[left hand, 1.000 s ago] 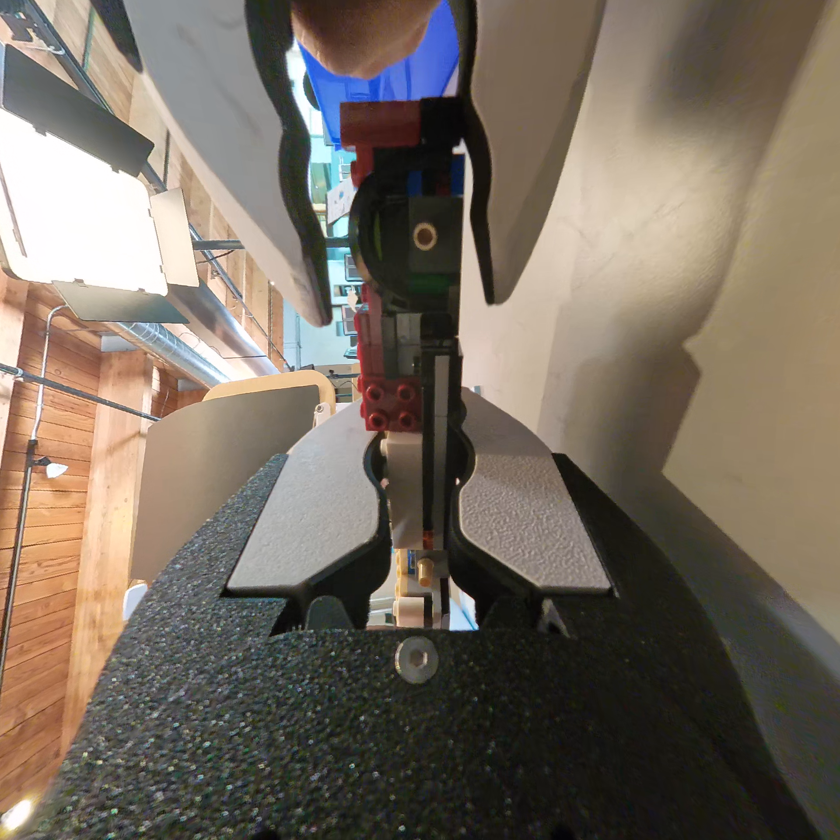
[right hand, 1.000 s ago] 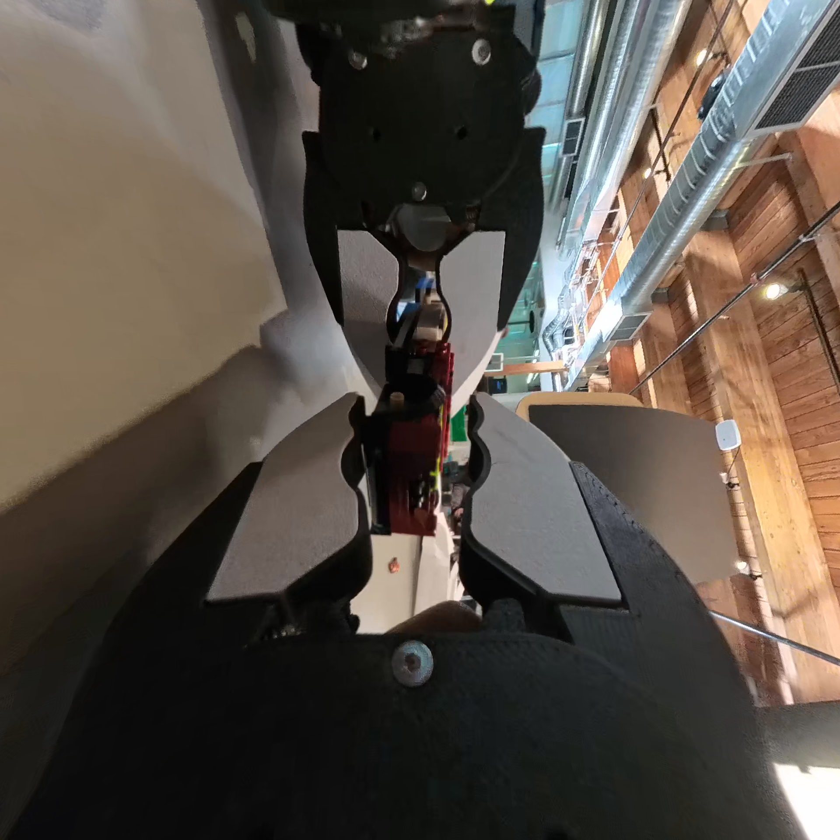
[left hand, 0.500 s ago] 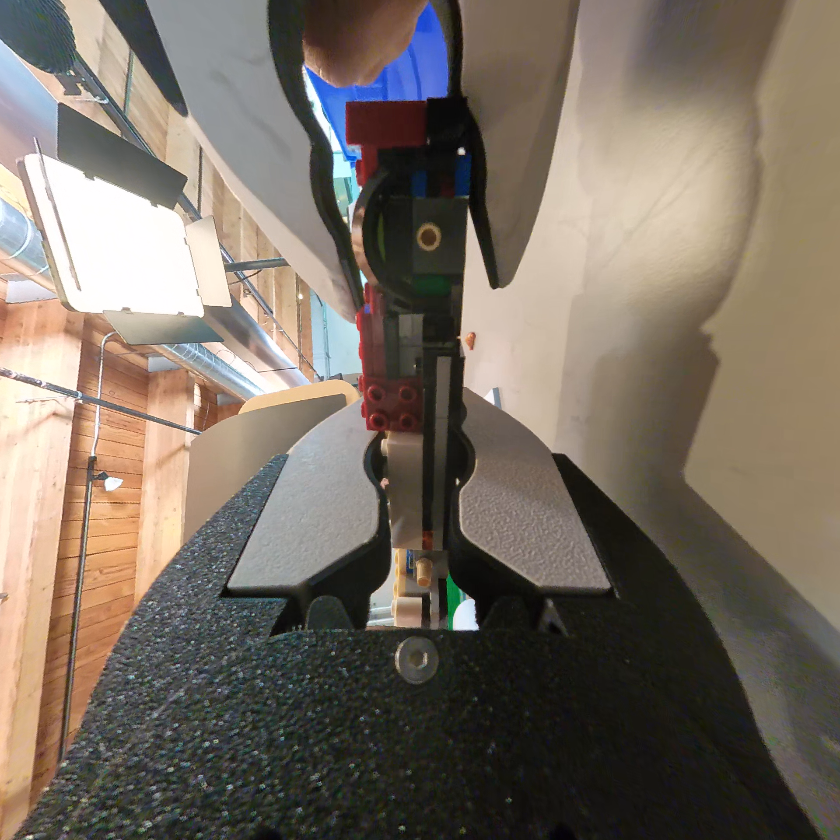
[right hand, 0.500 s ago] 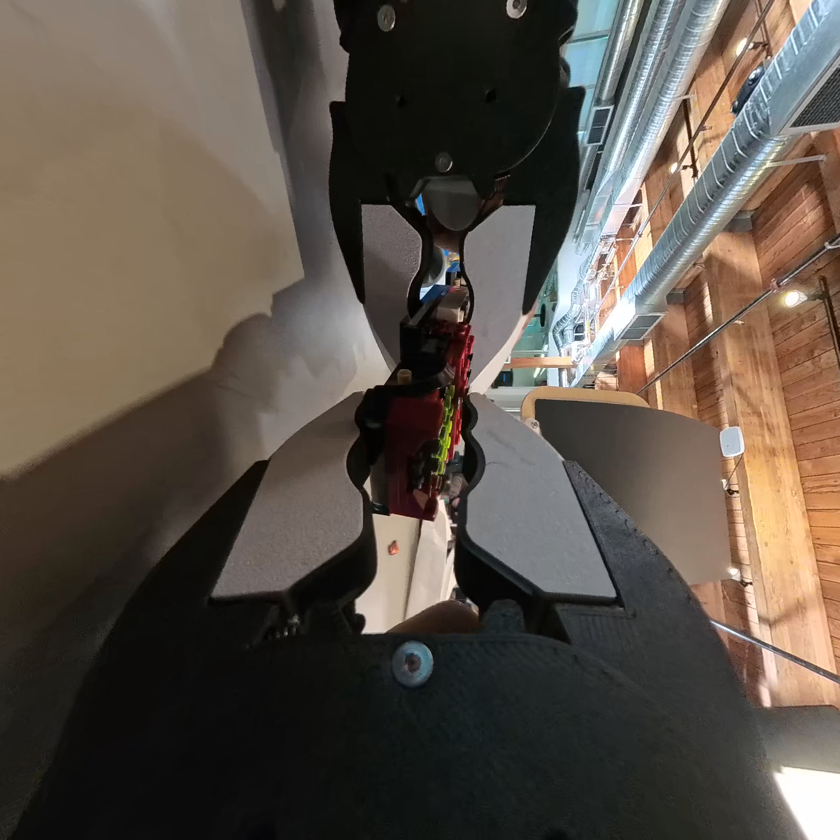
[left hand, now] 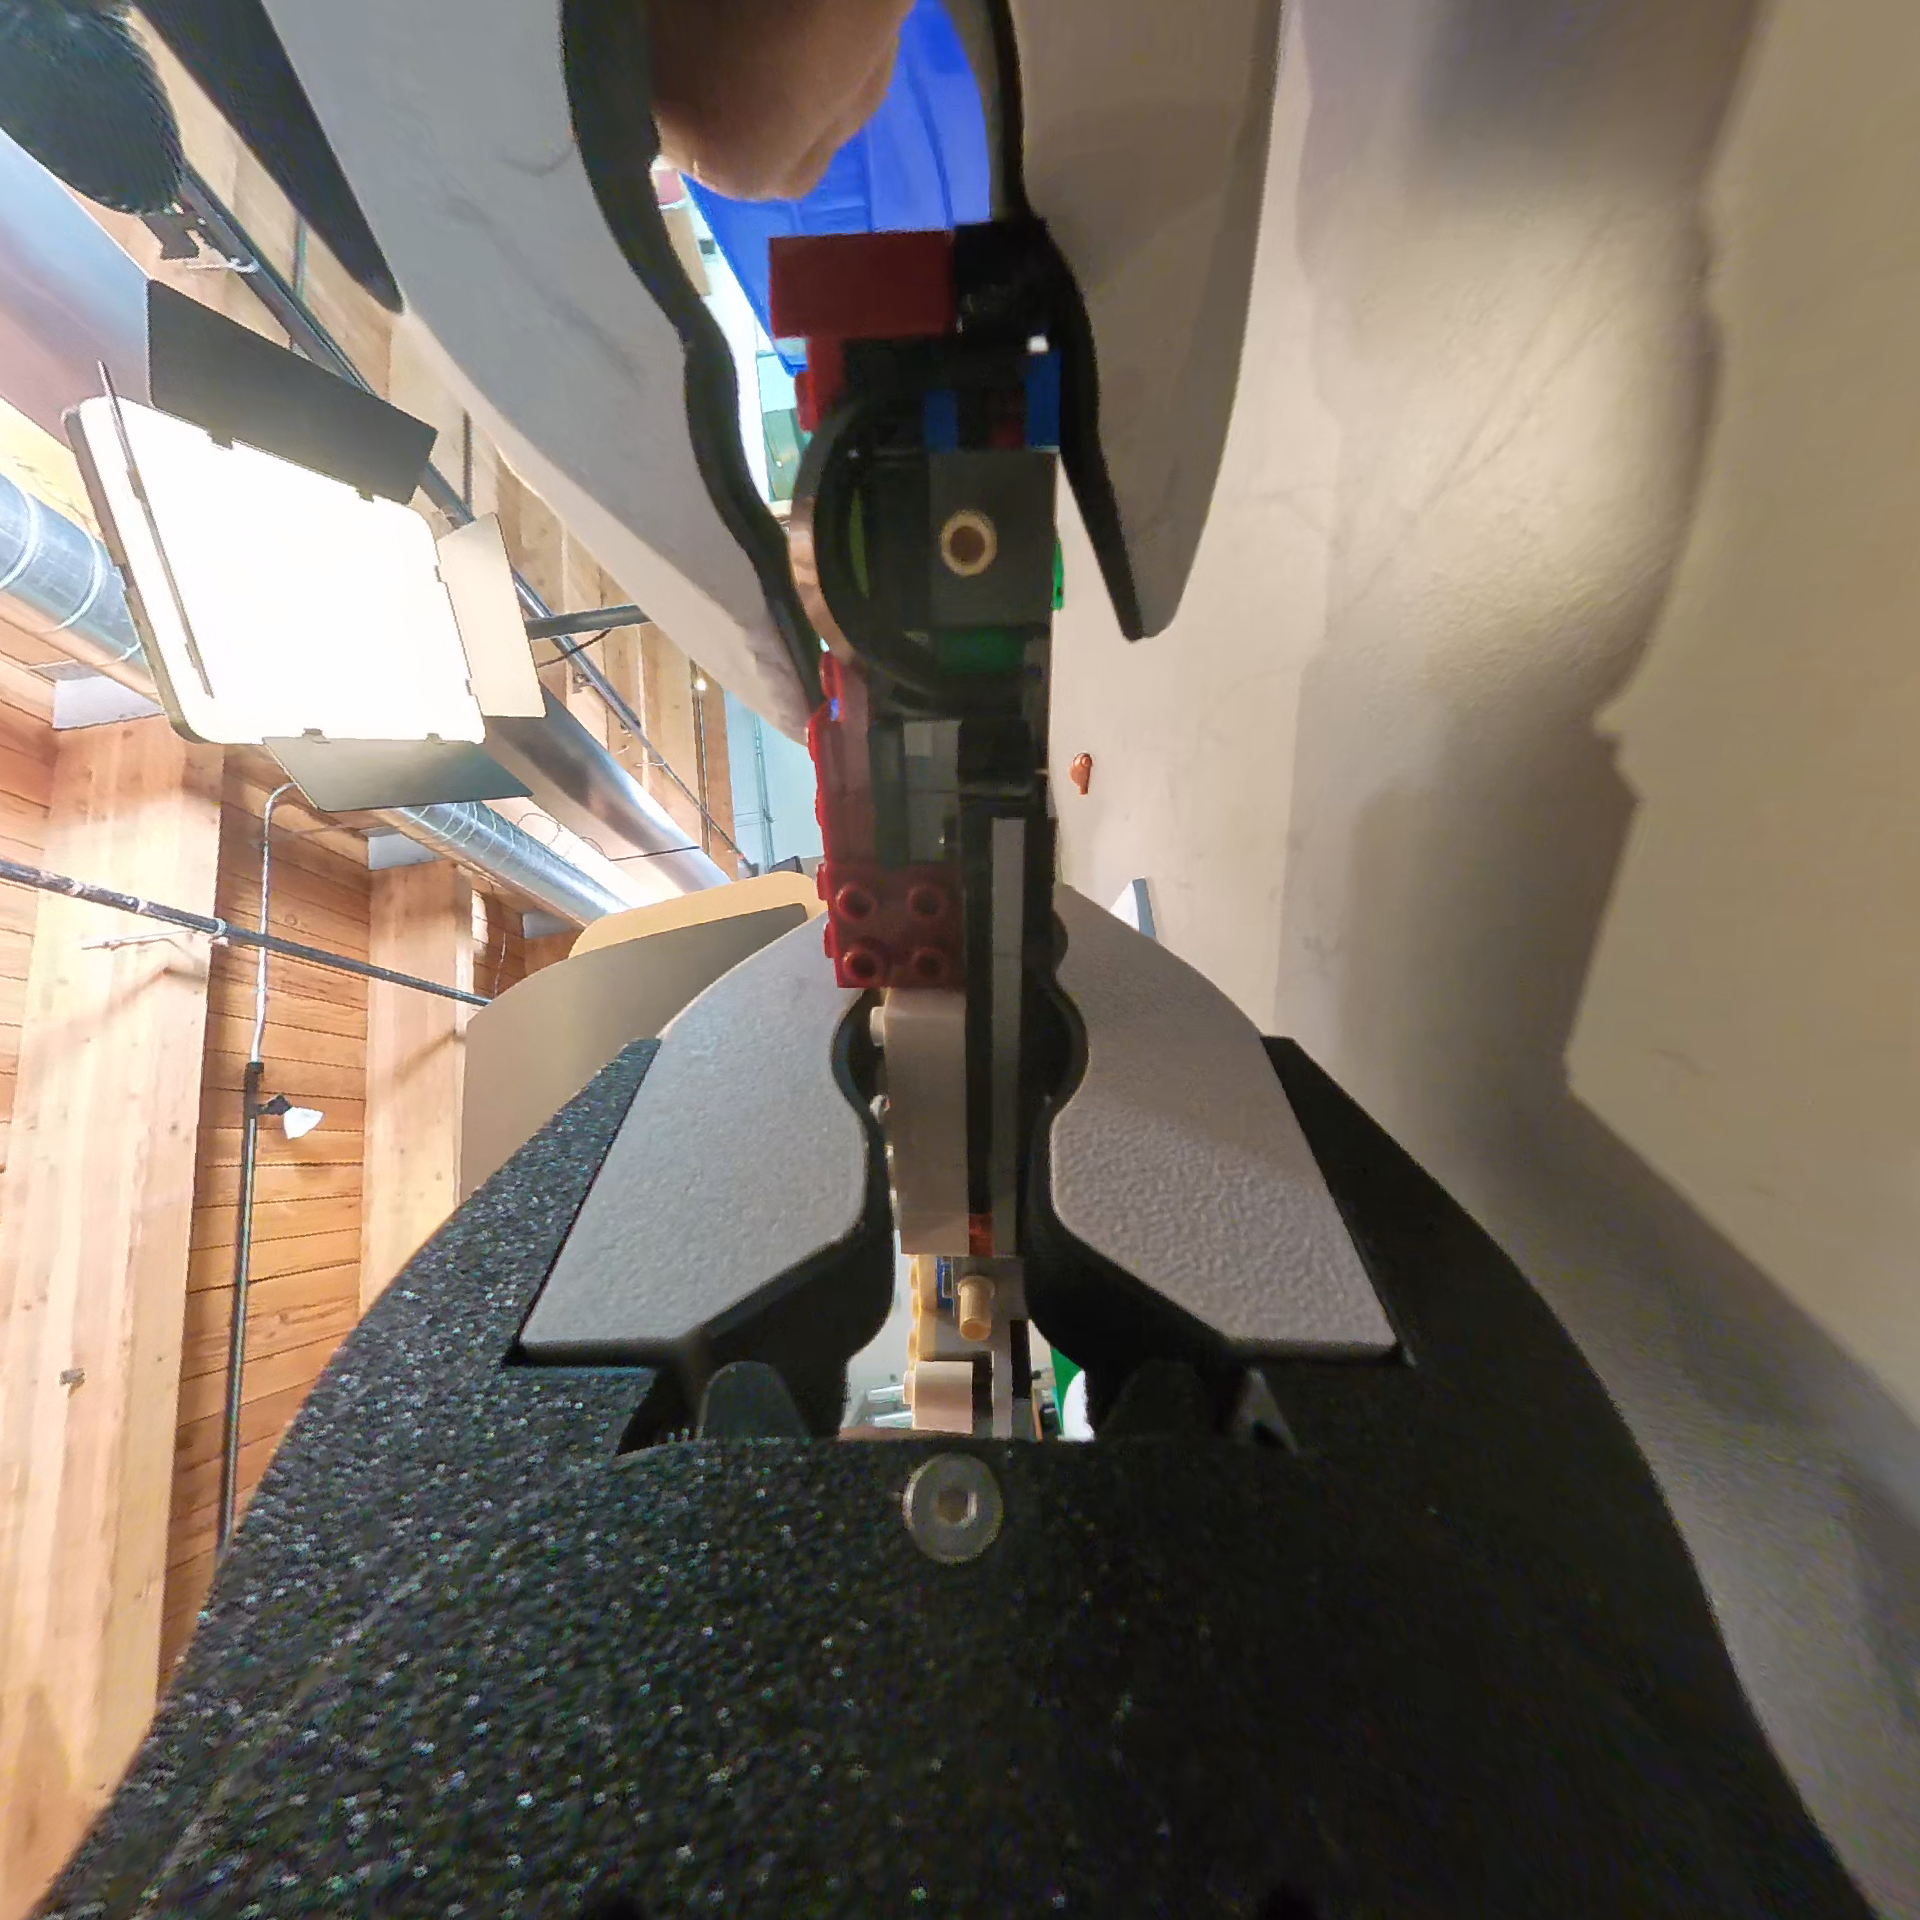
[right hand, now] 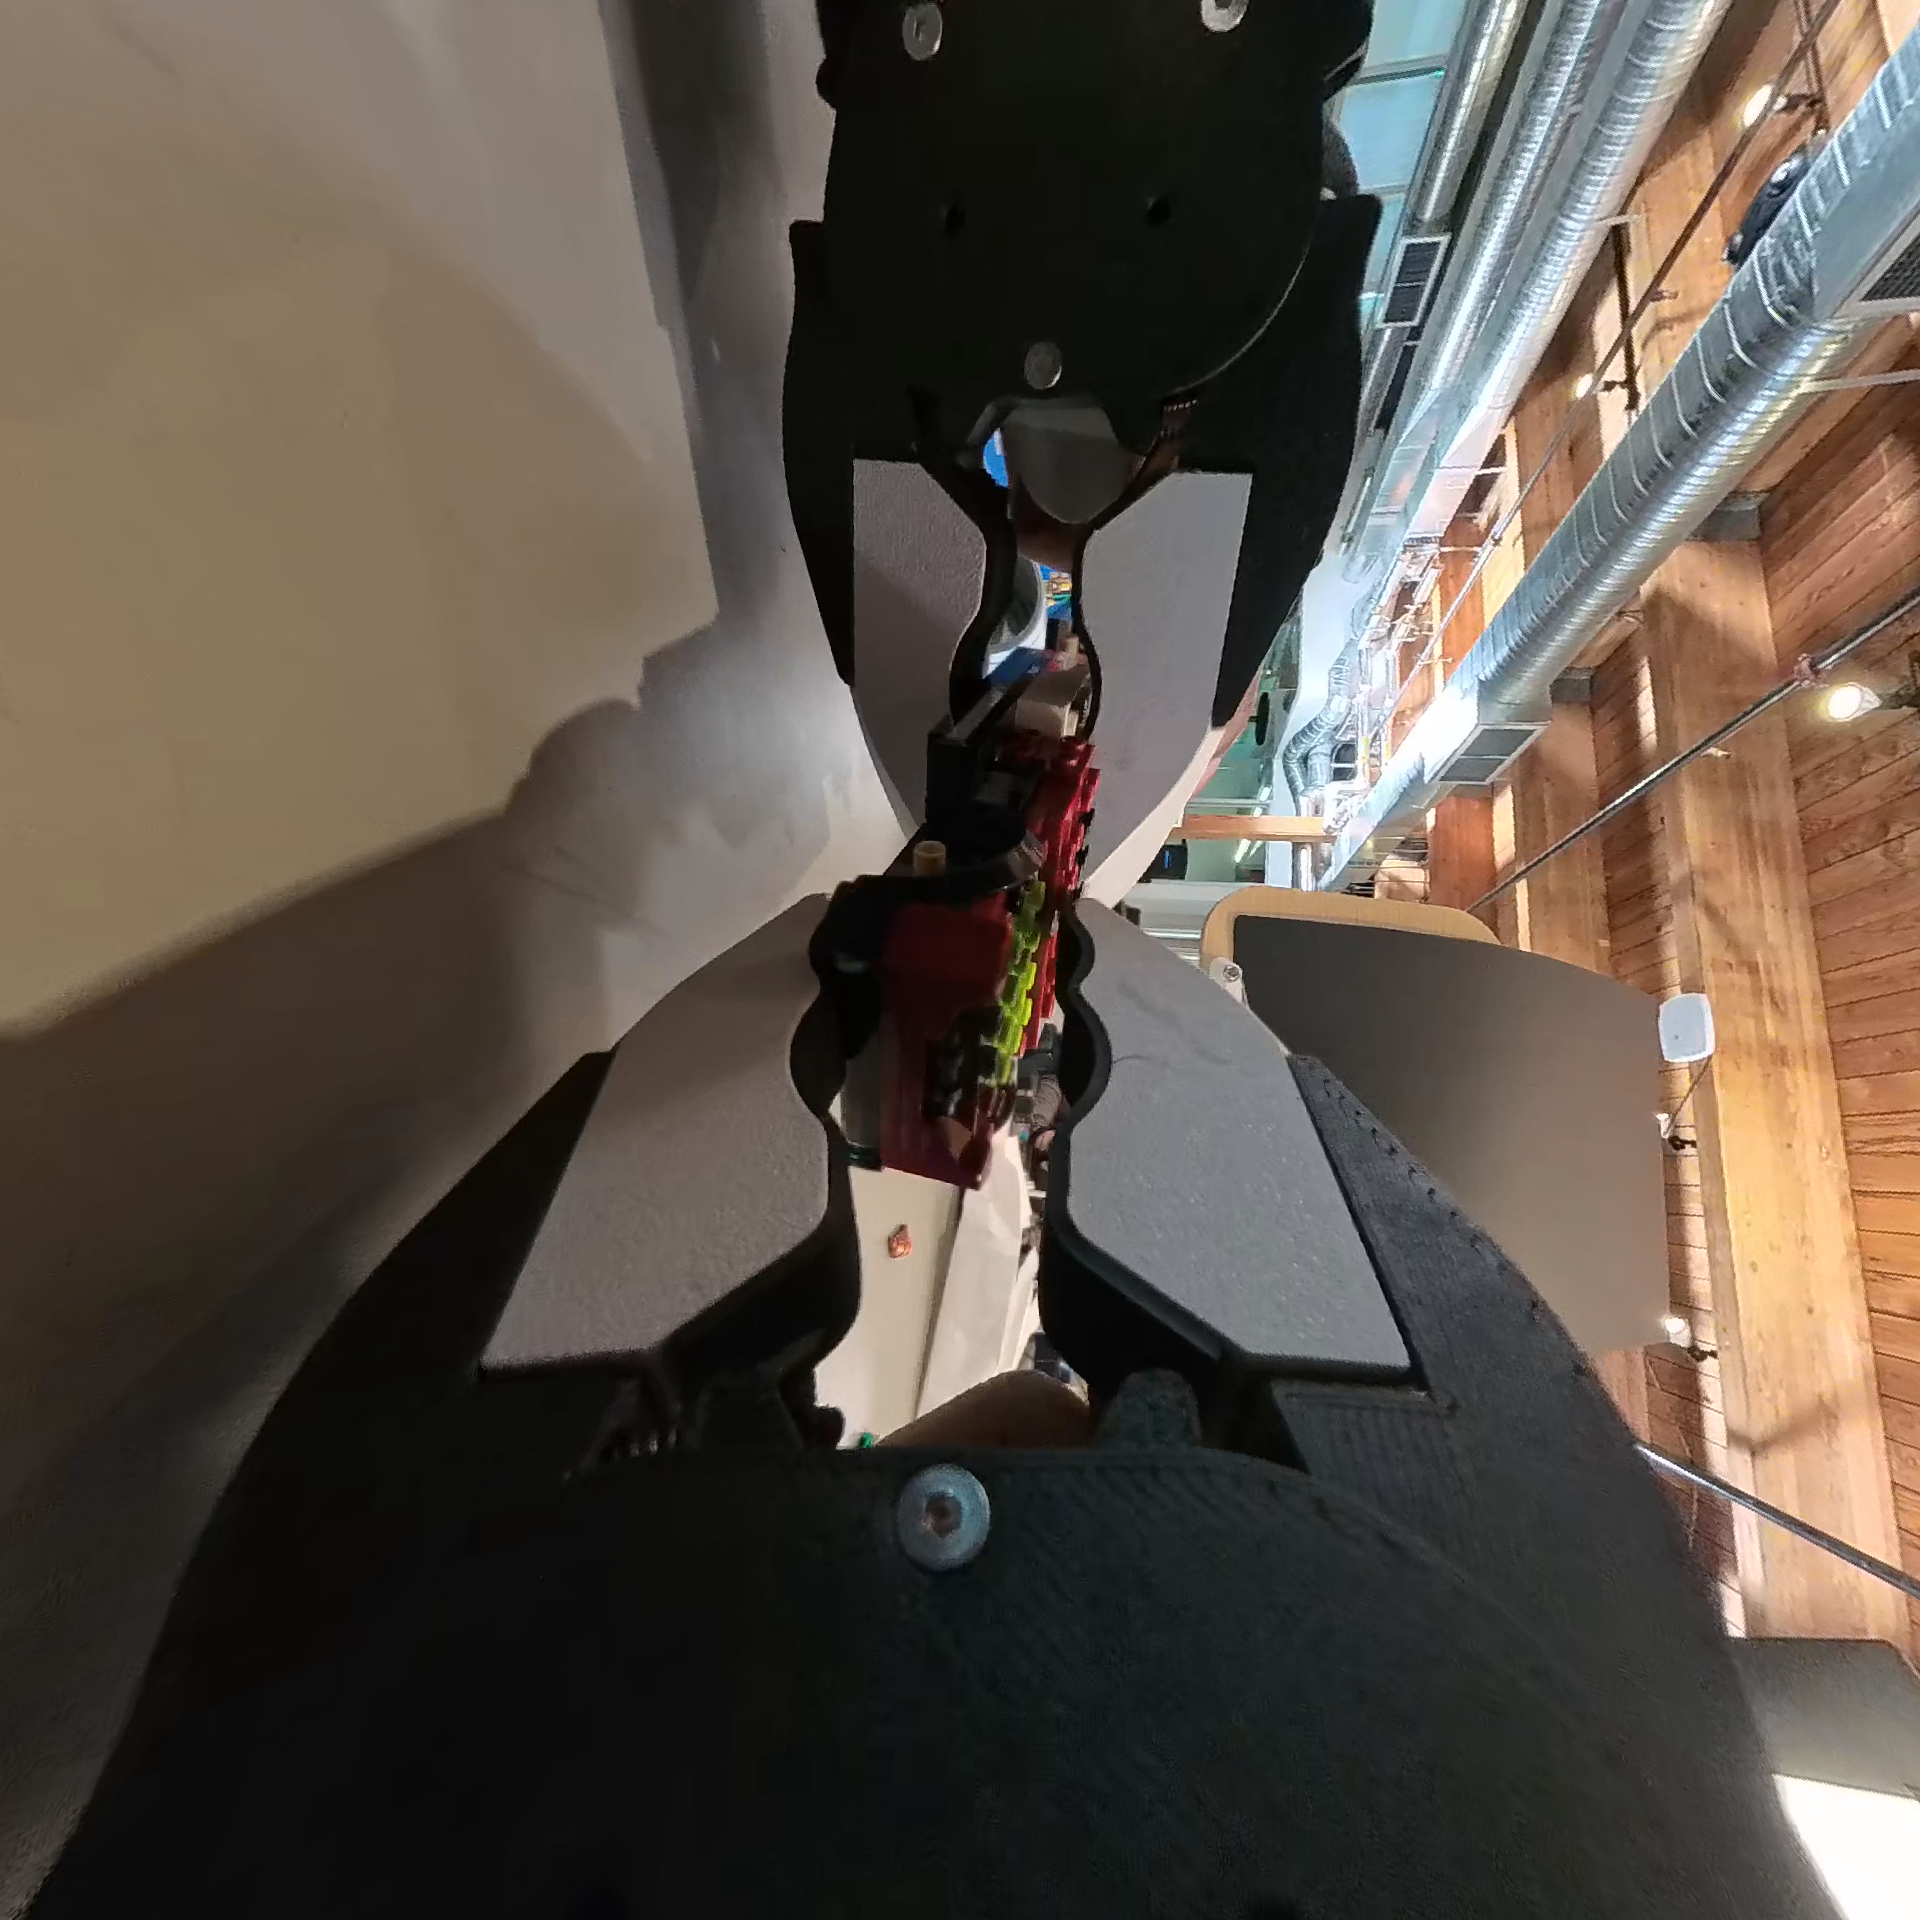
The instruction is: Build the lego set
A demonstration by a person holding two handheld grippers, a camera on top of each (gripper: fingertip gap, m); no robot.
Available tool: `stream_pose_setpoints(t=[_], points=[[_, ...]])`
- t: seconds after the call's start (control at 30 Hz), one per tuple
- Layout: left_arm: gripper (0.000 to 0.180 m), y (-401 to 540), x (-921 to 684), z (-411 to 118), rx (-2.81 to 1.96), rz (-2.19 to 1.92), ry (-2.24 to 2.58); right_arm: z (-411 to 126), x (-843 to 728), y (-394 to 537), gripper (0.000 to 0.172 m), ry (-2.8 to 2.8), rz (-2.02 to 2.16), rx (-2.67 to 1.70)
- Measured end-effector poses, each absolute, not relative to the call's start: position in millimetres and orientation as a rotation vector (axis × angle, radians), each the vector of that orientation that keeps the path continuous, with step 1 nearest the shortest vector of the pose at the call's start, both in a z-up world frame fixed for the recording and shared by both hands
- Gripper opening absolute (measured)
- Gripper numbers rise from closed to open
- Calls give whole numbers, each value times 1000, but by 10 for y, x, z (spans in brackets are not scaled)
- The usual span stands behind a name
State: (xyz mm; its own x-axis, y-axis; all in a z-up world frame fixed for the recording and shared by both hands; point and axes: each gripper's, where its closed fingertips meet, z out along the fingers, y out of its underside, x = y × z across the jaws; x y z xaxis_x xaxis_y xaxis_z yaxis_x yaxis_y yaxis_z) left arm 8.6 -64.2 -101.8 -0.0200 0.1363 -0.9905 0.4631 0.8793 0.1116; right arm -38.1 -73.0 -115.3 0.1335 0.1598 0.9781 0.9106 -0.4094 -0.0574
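Note:
A toy brick model [left hand: 894,925] of red, black and grey bricks with a black wheel [left hand: 862,551] is held in the air between both grippers. My left gripper [left hand: 956,1039] is shut on the model's near end, its pads pressing a light grey piece and a black plate. My right gripper [left hand: 966,644] comes in from the top of the left wrist view and is shut on the far end. In the right wrist view my right gripper [right hand: 951,935] grips the red and lime part of the model [right hand: 935,1018]. The left gripper [right hand: 1013,790] holds the other end.
A white table surface [left hand: 1455,727] runs along one side, with a small orange piece [left hand: 1081,771] lying on it. A chair with a grey back [right hand: 1455,1091], a bright light panel [left hand: 291,582] and ceiling ducts show behind. A fingertip [left hand: 758,94] rests at the right gripper's base.
My right gripper's pads stood apart from the model a second ago and have come together on its red end. Both grippers have shifted slightly with the model between them.

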Motion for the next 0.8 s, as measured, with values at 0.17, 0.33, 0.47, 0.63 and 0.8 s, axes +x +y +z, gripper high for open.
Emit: stream_pose_setpoints(t=[0.17,0.33,0.47,0.63,0.8], points=[[25,-639,92,-1053,487,-265,1598,-1182,-371,-725,39,-1048,-1324,-1719],[25,-621,147,-1056,457,-272,1618,-1181,-328,-710,39,-1016,-1335,-1721],[25,-650,147,-1032,442,-316,1614,-1124,-398,-701,43,-1013,-1303,-1676],[25,-637,155,-1011,443,-311,1601,-1112,-465,-697,45,-1035,-1283,-1653],[25,-657,133,-985,458,-307,1585,-1109,-462,-682,39,-1042,-1309,-1637]])
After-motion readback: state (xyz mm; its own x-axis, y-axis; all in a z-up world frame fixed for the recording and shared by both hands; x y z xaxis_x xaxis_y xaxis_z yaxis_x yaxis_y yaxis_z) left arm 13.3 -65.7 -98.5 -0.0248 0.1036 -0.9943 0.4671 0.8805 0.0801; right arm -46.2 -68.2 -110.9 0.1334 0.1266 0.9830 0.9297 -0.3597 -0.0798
